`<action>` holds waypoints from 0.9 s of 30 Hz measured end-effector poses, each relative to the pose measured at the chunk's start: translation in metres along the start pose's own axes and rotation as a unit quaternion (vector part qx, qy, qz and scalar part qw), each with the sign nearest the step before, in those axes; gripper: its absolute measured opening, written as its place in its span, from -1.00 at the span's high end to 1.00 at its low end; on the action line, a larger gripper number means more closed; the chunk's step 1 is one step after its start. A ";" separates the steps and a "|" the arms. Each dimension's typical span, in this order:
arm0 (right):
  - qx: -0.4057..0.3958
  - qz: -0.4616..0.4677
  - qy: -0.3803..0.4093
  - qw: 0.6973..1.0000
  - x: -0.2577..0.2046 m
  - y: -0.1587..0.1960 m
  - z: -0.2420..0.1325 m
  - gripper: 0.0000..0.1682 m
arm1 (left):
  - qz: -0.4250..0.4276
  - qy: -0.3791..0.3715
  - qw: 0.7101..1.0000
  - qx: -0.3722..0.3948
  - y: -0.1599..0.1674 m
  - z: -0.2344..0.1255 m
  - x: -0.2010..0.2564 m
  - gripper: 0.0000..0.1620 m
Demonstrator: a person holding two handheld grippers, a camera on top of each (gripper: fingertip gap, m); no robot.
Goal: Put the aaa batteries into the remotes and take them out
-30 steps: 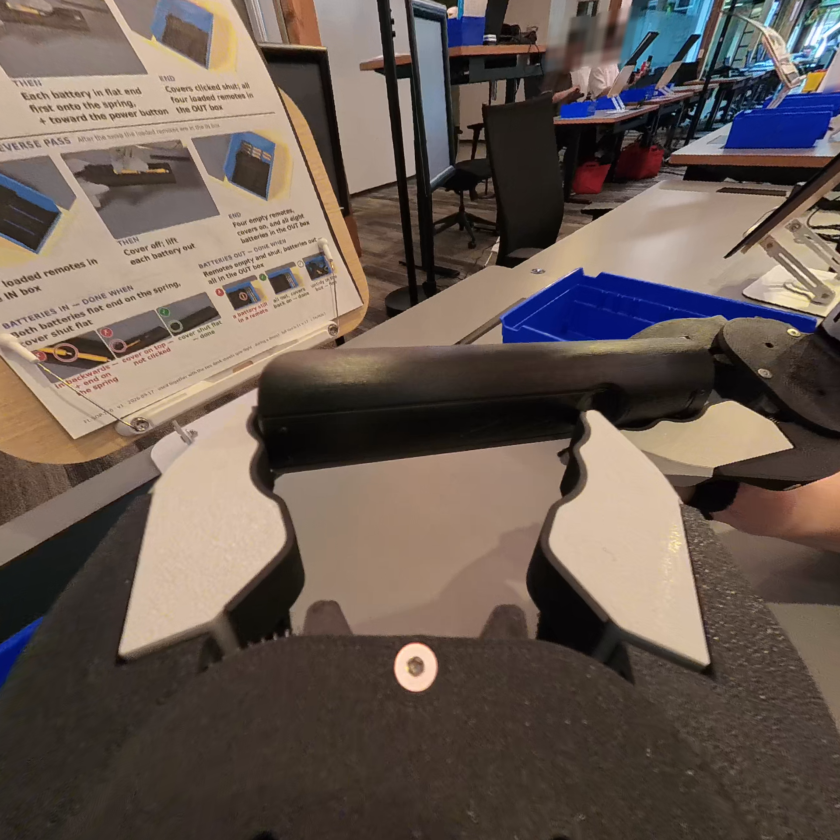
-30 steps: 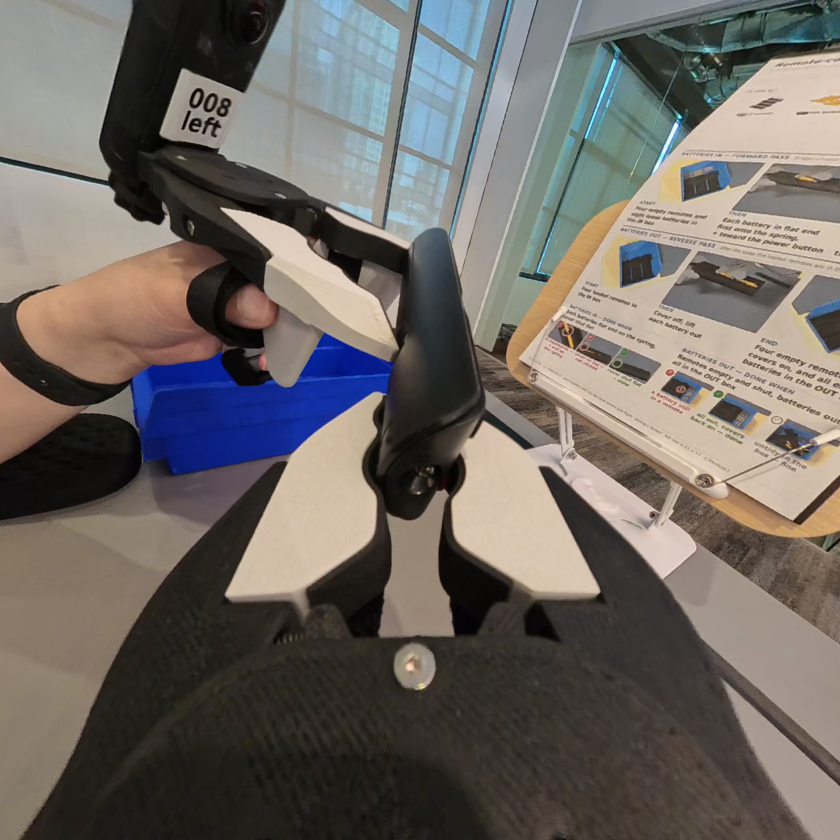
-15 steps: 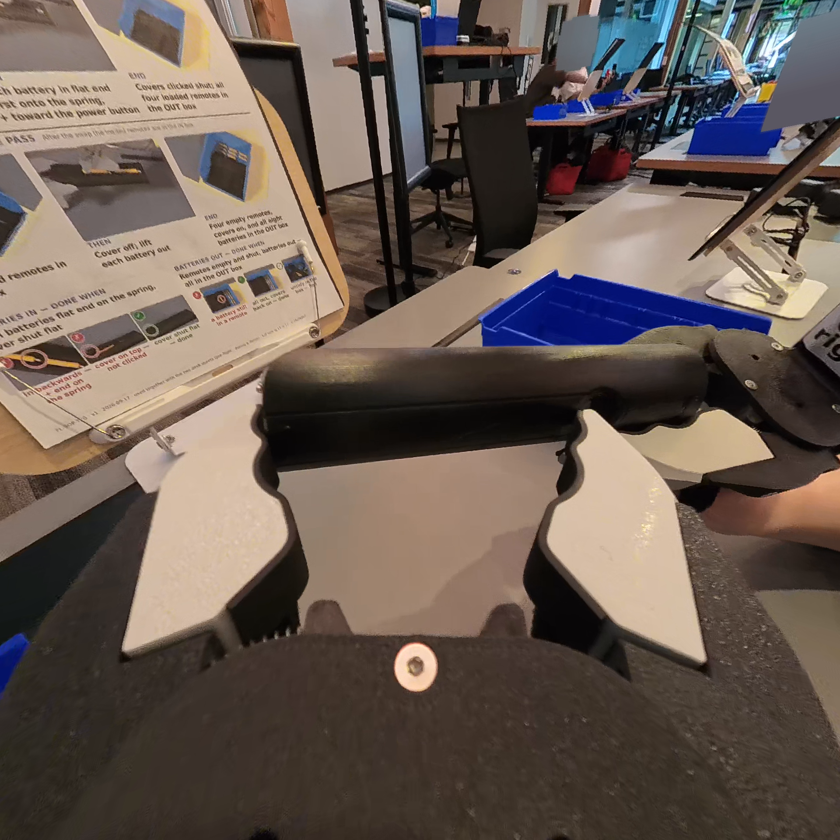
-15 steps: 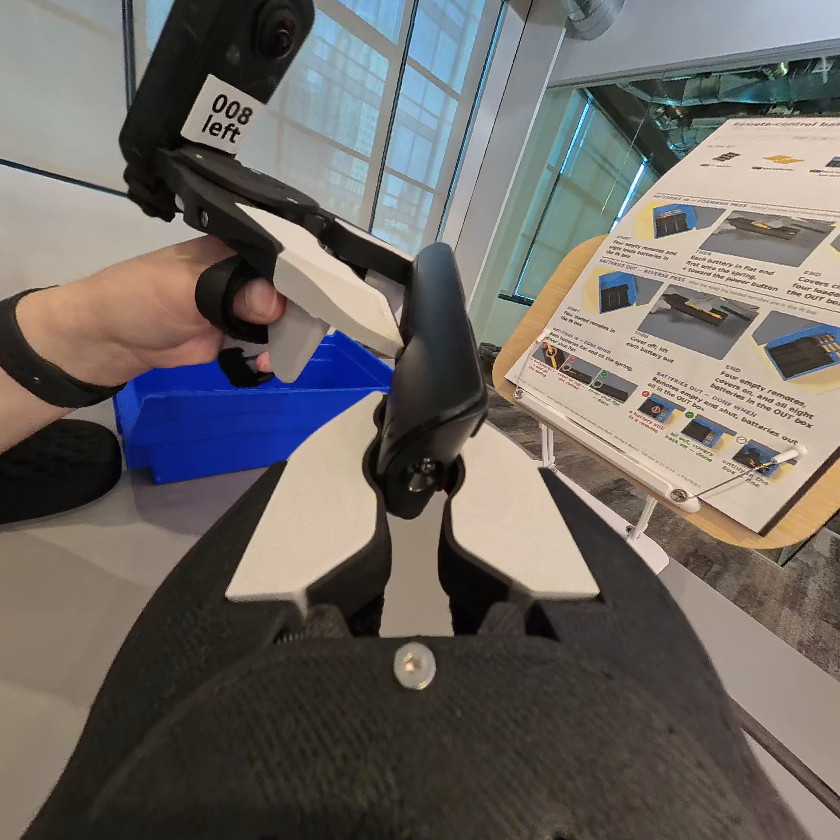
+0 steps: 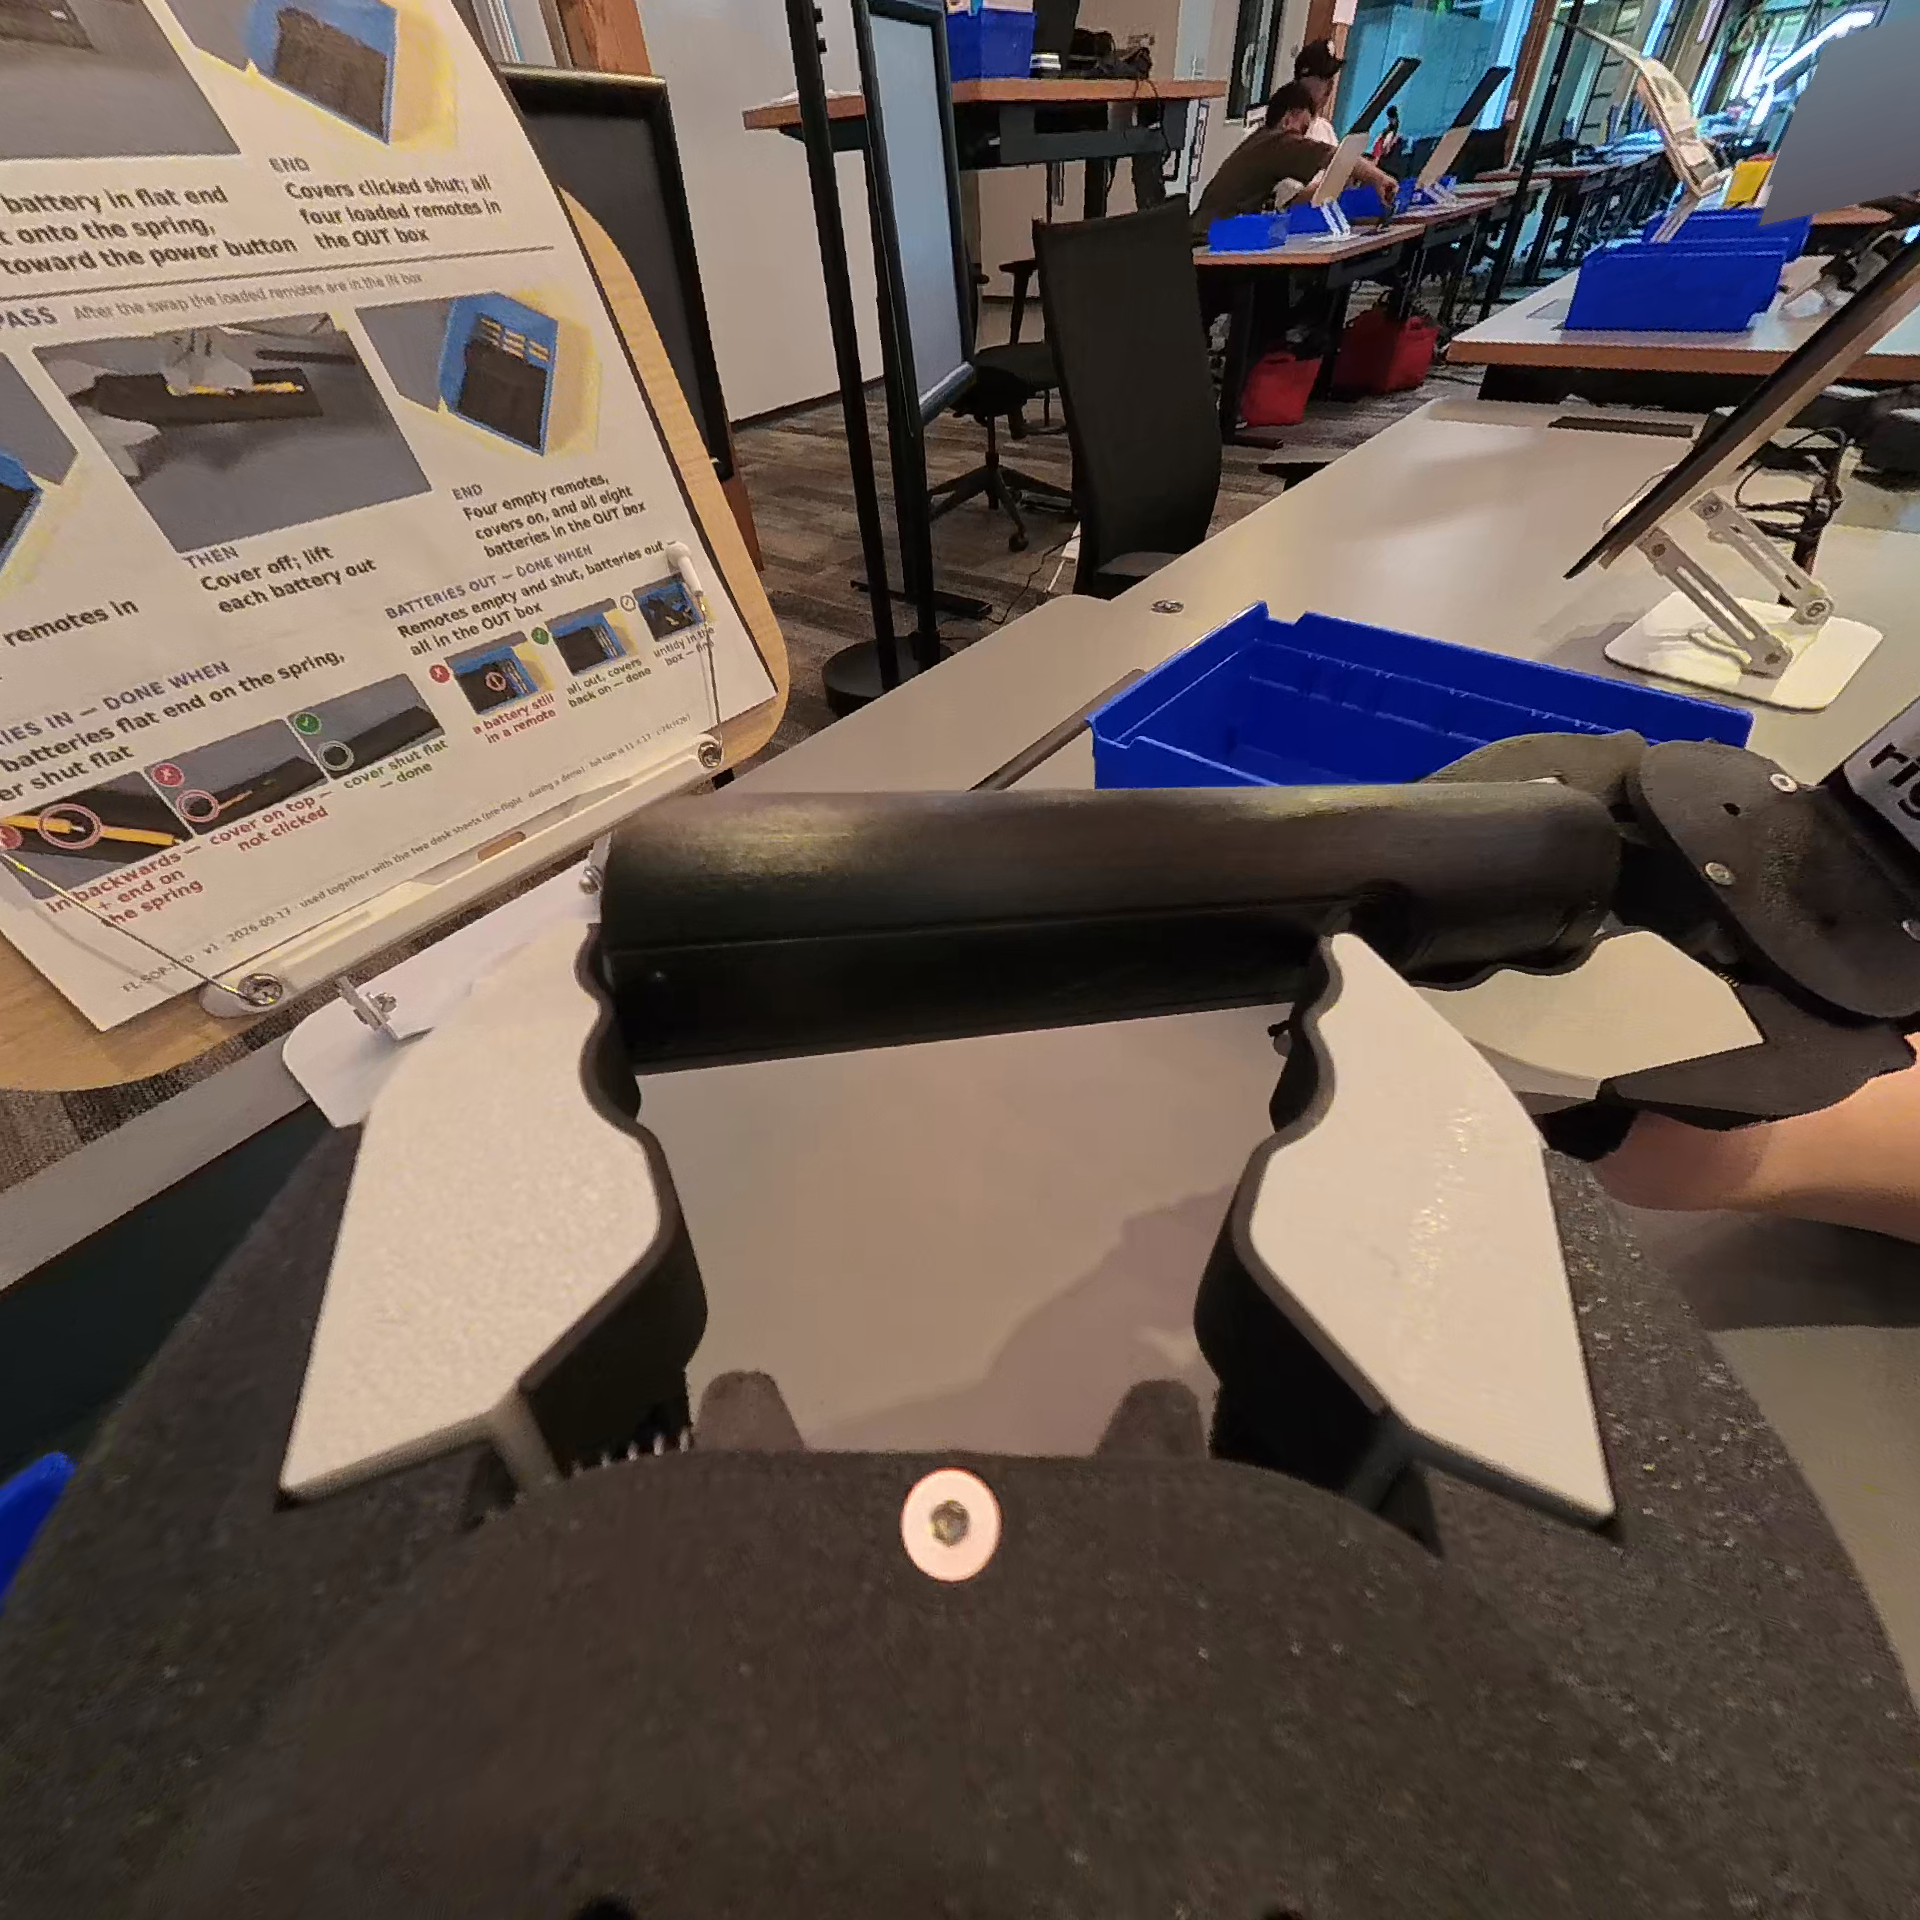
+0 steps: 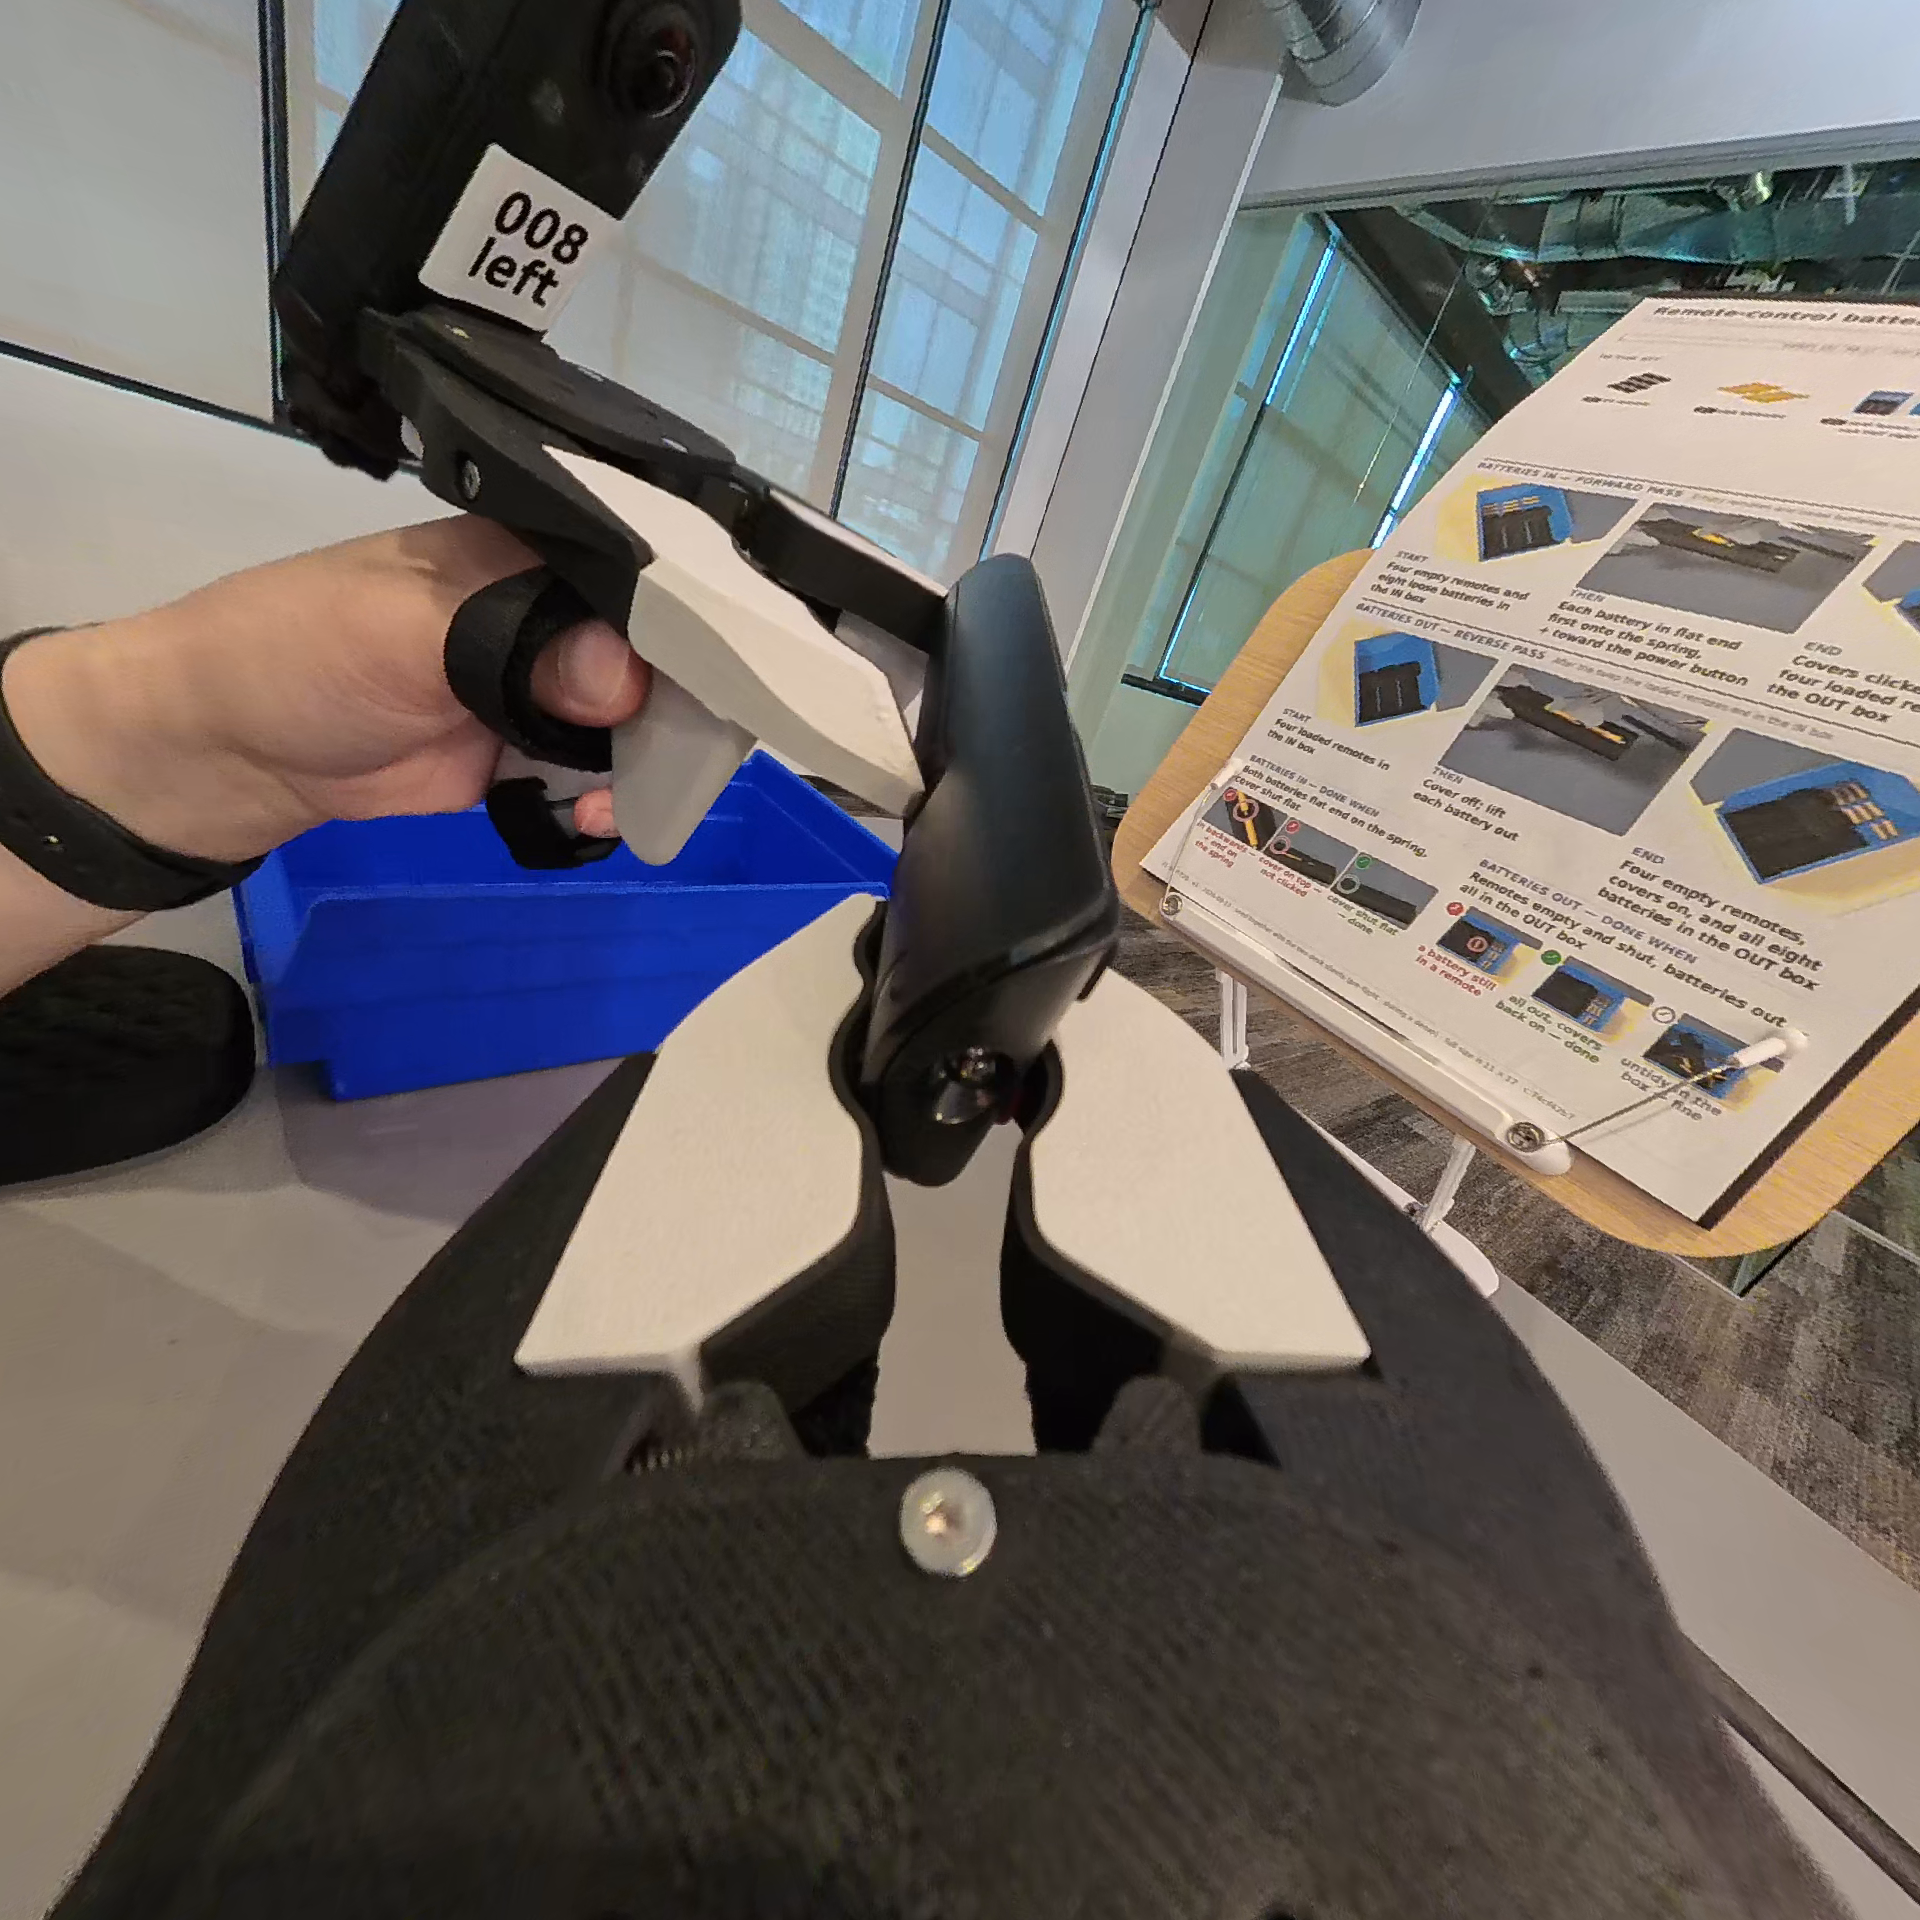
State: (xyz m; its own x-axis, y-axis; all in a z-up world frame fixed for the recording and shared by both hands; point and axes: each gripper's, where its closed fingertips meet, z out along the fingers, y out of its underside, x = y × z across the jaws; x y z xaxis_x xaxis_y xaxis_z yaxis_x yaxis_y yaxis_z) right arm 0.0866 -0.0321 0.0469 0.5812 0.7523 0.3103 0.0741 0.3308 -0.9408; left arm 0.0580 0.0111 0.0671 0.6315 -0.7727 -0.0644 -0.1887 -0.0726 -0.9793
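At far left in the left wrist view, an instruction sheet [image 5: 312, 499] with small photos leans on a wooden board on a stand [image 5: 343, 1049] at the bench's back edge. Just right of it, the left claw [image 5: 951, 997] reaches forward above the pale grey bench [image 5: 935, 1195]. Its two white fingers [image 5: 488, 1174] stand wide apart, and their tips press against the two ends of a black remote [image 5: 1039, 883], which lies crosswise between them, held lengthwise and lifted clear of the bench. Behind the remote sits a blue bin [image 5: 1351, 696]; no contents show in the part visible. At the remote's right end, the right claw [image 5: 1538, 935] closes on it, with a hand [image 5: 1766, 1164] showing below. Farther right, a tilted panel rests on a metal stand [image 5: 1745, 613].

In the right wrist view, the person's left hand [image 6: 291, 707], with a dark wristband, grips the other tool at upper left, above the blue bin [image 6: 499, 945]. In the centre, the remote [image 6: 997, 831] stands nearly upright, end-on to the camera. The right claw [image 6: 951, 1081] has its white fingers [image 6: 727, 1143] drawn close, pinching the remote's near end, while the left claw [image 6: 914, 686] meets its far end. The remote's battery cover cannot be made out. At right, the instruction sheet [image 6: 1610, 779] stands on its board.
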 end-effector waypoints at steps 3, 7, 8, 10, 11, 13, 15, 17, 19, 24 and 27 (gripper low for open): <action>0.002 -0.003 0.000 1.000 -0.001 -0.002 0.000 0.77 | 0.005 0.001 1.000 0.002 -0.002 -0.002 0.001 -0.49; 0.001 0.005 -0.005 1.000 0.000 -0.002 0.000 0.77 | 0.002 -0.002 1.000 0.005 -0.002 -0.001 0.000 -0.49; 0.000 0.009 -0.007 1.000 0.001 -0.001 0.001 0.77 | 0.000 -0.003 1.000 0.006 -0.002 0.000 -0.001 -0.49; 0.000 0.012 -0.009 1.000 0.002 0.000 0.001 0.77 | 0.001 -0.005 1.000 0.006 -0.001 0.000 -0.001 -0.50; 0.001 0.014 -0.009 1.000 0.002 0.000 0.001 0.77 | 0.004 -0.007 1.000 0.008 -0.002 0.000 -0.001 -0.50; 0.002 0.018 -0.014 1.000 0.002 0.001 0.001 0.76 | 0.003 -0.012 1.000 0.002 0.000 0.000 -0.002 -0.50; 0.006 0.019 -0.014 1.000 0.001 0.001 0.001 0.76 | 0.009 -0.014 1.000 0.006 -0.001 0.000 -0.001 -0.51; 0.007 0.020 -0.014 1.000 0.001 0.001 0.001 0.76 | 0.008 -0.013 1.000 0.010 -0.001 0.000 -0.002 -0.51; 0.009 0.018 -0.013 1.000 0.001 0.001 0.001 0.76 | 0.013 -0.012 1.000 0.019 -0.001 0.000 -0.001 -0.52; 0.011 0.024 -0.024 0.999 -0.001 0.003 0.002 0.76 | 0.008 -0.001 1.000 0.012 0.004 0.003 -0.002 -0.57; 0.007 0.010 -0.020 1.000 -0.002 0.003 0.003 0.76 | -0.025 0.022 0.999 -0.003 0.010 0.005 -0.002 -0.58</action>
State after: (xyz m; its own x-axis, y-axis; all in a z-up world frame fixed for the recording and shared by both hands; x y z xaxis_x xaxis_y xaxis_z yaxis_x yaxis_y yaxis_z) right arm 0.0838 -0.0310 0.0442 0.5496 0.7807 0.2974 0.0512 0.3239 -0.9447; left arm 0.0585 0.0145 0.0563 0.6065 -0.7951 -0.0068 -0.1621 -0.1153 -0.9800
